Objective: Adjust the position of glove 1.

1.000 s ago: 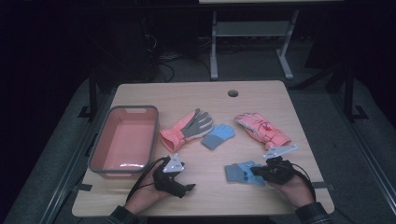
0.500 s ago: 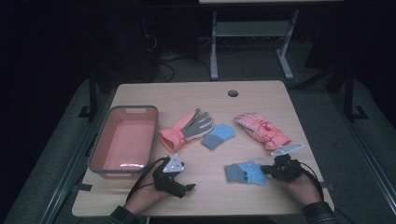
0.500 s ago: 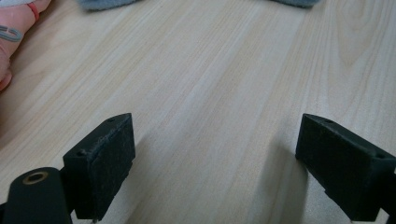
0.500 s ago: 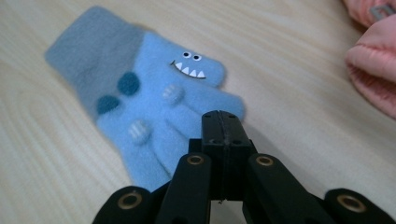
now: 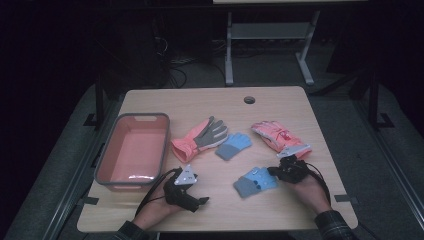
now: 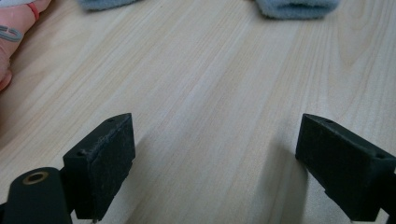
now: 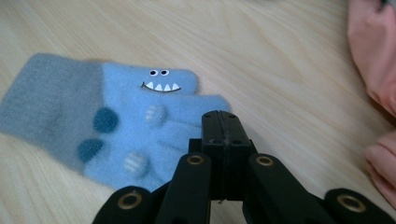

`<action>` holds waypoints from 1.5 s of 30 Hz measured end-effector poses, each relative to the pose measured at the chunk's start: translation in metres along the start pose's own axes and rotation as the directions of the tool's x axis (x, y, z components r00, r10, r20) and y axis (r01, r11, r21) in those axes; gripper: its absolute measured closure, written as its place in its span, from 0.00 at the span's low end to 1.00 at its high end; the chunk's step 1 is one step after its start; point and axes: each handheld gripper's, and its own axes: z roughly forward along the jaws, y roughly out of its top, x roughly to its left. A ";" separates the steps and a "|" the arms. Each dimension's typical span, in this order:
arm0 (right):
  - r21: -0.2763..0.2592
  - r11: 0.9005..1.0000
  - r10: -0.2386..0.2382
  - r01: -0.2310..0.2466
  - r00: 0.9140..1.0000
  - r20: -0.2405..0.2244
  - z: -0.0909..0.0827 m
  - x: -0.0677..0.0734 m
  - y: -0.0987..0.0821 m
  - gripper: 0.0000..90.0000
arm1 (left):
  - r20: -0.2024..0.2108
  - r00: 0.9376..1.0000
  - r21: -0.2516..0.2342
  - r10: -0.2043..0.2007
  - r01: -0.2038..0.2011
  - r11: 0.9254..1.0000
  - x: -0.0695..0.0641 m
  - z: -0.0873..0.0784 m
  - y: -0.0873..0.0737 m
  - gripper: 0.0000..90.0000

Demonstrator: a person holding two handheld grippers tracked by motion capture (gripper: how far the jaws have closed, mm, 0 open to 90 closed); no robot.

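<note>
Table (image 5: 210, 102): light wood, rounded corners, small round hole near the far edge.
Tub (image 5: 107, 165): pink inside, grey rim, along the left edge of the table, long side running near to far; nothing lying in it.
Pink and grey glove (image 5: 200, 139): flat near the middle of the table, just right of the tub, grey palm up, fingers toward the far right, pink cuff toward the near left.
Pink glove (image 5: 277, 137): toward the right edge, lying at a slant, white tag at its near end; in the right gripper view a pink fold at the right border.
Blue glove with monster face (image 7: 121, 119): flat on the table near the near edge, right of centre; grey cuff at one end, pale blue hand with two eyes, a toothy grin and round spots; fingers pointing to the right gripper.
Second blue glove (image 5: 233, 146): smaller, flat in the middle of the table, touching the fingers of the pink and grey glove, apart from the monster glove.
Left gripper (image 6: 215, 163): held low over bare wood near the near edge, close to the near right corner of the tub; jaws wide apart, nothing between them.
Right gripper (image 7: 219, 128): jaws pressed together, pinching the fingertips of the blue glove with monster face; glove otherwise resting on the table.
</note>
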 end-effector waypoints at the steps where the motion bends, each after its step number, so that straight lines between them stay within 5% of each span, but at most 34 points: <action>1: -0.003 1.000 -0.013 0.013 1.000 -0.002 0.001 0.001 0.001 1.00 | 0.000 1.000 0.000 0.000 0.000 1.000 0.000 0.000 0.000 0.12; 18: -0.011 0.993 -0.122 0.121 0.987 -0.101 0.017 0.037 0.012 1.00 | -0.001 1.000 0.000 -0.001 0.001 1.000 0.000 0.000 0.000 0.12; 24: -0.042 0.994 -0.105 0.102 0.990 -0.095 0.012 0.033 0.012 0.96 | -0.002 1.000 -0.001 -0.003 0.003 1.000 0.000 0.000 0.000 0.12; 34: -0.095 0.995 -0.035 0.036 0.999 0.012 -0.007 0.010 -0.007 0.53 | -0.008 1.000 -0.003 -0.002 0.002 1.000 0.001 0.000 0.000 0.12; 39: -0.113 0.994 -0.002 0.004 1.000 0.016 -0.015 0.001 -0.024 0.40 | -0.008 1.000 -0.002 0.000 0.000 1.000 0.001 0.000 0.000 0.12; 45: -0.140 0.990 -0.020 0.025 0.999 0.038 -0.021 -0.004 -0.039 0.25 | -0.008 1.000 -0.003 -0.001 0.001 1.000 0.001 0.000 0.000 0.12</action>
